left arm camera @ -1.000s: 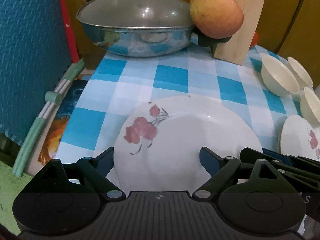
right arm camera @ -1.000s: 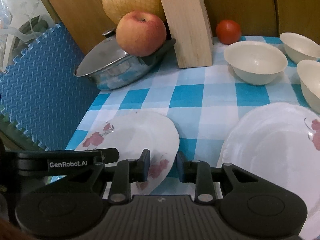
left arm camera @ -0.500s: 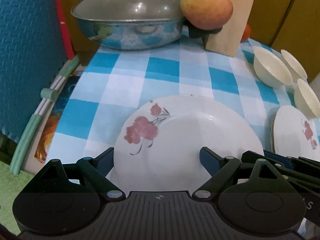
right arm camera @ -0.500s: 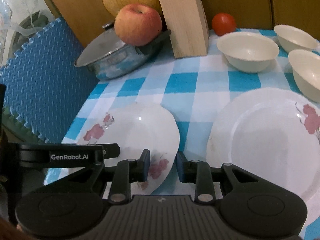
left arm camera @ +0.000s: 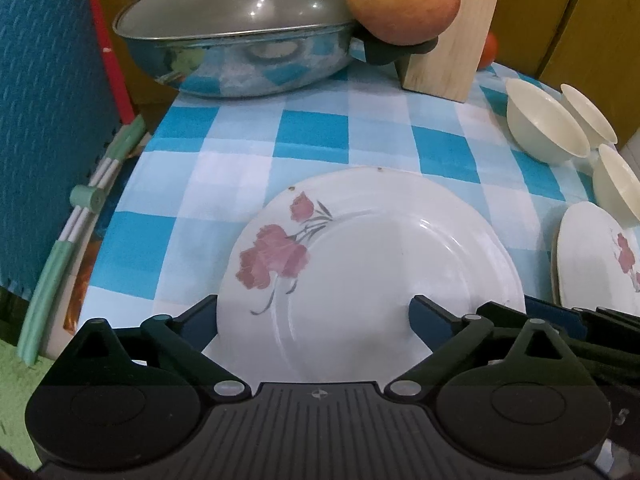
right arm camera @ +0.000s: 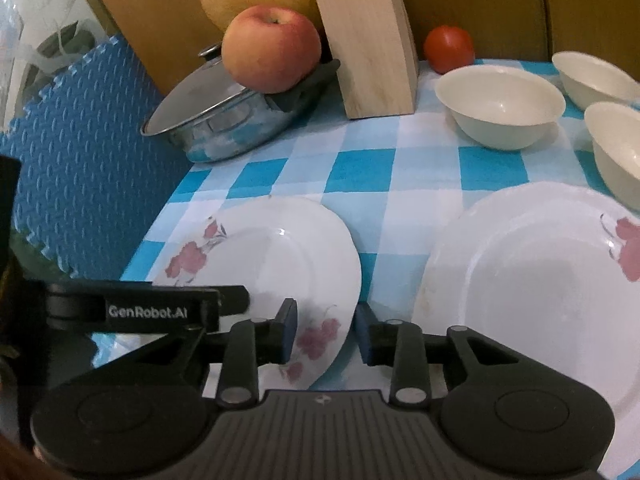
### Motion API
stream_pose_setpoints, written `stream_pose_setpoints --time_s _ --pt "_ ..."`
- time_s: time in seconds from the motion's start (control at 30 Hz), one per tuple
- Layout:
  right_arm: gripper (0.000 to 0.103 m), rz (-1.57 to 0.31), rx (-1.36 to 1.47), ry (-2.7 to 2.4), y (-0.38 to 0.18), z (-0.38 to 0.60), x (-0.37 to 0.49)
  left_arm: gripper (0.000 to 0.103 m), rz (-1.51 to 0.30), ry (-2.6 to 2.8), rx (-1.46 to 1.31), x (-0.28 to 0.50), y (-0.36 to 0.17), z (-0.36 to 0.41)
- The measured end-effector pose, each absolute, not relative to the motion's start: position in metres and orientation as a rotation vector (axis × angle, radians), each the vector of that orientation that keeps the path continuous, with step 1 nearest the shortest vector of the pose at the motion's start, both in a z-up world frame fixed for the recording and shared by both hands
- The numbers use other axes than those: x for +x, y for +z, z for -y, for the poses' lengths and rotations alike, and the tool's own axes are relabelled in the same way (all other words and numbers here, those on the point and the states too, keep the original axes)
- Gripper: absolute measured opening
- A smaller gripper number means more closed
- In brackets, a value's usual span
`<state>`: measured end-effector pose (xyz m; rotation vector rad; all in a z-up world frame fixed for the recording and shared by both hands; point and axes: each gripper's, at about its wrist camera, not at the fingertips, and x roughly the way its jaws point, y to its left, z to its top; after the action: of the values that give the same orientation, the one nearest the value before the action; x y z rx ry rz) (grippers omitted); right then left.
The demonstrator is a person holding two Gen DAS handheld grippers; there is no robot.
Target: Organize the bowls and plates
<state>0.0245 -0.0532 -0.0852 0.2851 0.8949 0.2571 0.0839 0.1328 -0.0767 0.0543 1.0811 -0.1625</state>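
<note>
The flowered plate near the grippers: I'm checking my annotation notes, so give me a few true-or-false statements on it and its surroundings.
1. The left gripper stands open around the near plate. True.
2. The right gripper is clamped shut on a bowl. False: its jaws stand apart at the near plate's edge.
3. Three cream bowls stand separately. True.
4. The apple lies on the second plate. False: it rests on the pan's handle.
5. The pan is lidded. True.
</note>
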Motion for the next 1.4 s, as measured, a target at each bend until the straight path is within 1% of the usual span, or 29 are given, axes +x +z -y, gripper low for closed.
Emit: stream_pose_setpoints --time_s 0.13,0.97,1.4 --pt "0.027 -0.896 0.285 0.265 -0.083 0.054 0.021 0.094 -1.073 -0.148 0.045 0.081 -0.074 -0.136" --pt "0.027 -0.803 0.286 0.24 -0.054 0.069 -0.004 0.094 -0.983 -0.177 0.02 0.06 -0.049 -0.127" --pt "0.027 -0.769 0.339 0.161 -0.043 0.106 -0.035 0.094 -0.961 -0.254 0.046 0.049 -0.043 -0.094"
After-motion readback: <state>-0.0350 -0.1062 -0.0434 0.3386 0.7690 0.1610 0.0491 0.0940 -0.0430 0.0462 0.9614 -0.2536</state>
